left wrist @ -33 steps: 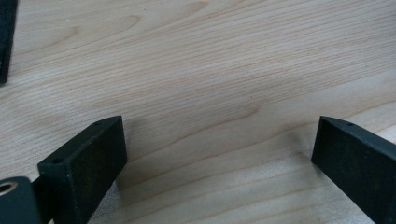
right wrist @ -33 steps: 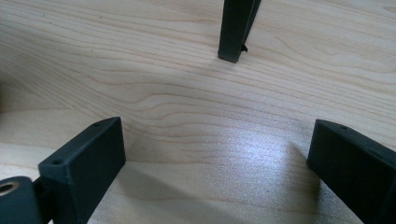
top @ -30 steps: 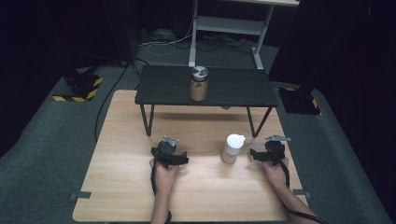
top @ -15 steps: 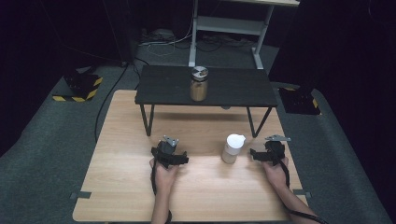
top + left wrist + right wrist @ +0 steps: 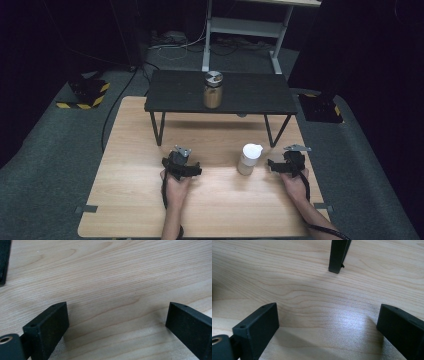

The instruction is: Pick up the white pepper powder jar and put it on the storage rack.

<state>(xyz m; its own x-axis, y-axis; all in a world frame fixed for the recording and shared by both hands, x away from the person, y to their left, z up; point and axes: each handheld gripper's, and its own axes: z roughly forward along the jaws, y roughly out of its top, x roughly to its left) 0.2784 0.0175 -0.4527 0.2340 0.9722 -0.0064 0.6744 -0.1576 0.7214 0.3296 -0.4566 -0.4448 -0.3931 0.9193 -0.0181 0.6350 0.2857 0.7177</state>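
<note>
The left tool (image 5: pixel 181 161) rests low on the wooden worktop (image 5: pixel 125 200), its jaws apart over bare wood though they have just been closing a little; the white-capped bottle (image 5: pixel 248 159) stands upright between the 2 tools, nearer the right tool (image 5: pixel 286 163); that tool's jaws gape apart, gripping nothing.

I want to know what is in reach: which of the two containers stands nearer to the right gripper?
The white-capped bottle on the wooden table, just beside the right gripper; the gold jar stands far back on the black shelf.
</note>
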